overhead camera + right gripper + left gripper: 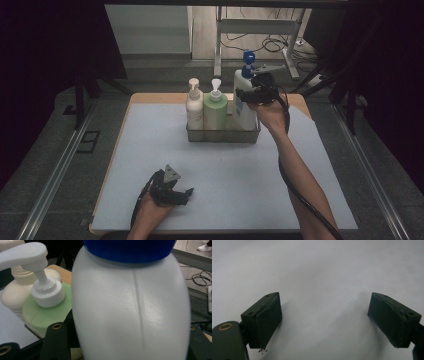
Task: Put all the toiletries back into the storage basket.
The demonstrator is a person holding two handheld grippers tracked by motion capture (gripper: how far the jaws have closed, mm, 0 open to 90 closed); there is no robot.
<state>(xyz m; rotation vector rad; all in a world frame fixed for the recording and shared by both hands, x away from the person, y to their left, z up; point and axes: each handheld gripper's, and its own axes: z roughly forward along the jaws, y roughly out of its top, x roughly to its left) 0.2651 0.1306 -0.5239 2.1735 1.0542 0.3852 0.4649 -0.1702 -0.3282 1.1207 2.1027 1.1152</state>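
A white bottle [243,107] with a blue pump top [248,62] stands at the right end of a metal wire basket [222,136]. My right gripper [246,95] reaches in from the right and is shut on the bottle's upper body. In the right gripper view the white bottle [130,310] sits between the jaws, hiding the pads of my right gripper [127,340]. A green pump bottle [215,111] [47,315] and a cream pump bottle [194,107] [12,295] stand beside it in the basket. My left gripper [189,194] [324,320] rests open on the mat at the front left, nothing between its jaws.
A pale mat [150,165] covers the wooden table [145,98]. The basket stands at the back middle. Beyond the table's far edge are a metal frame [260,30] and floor cables. Dark curtains flank both sides.
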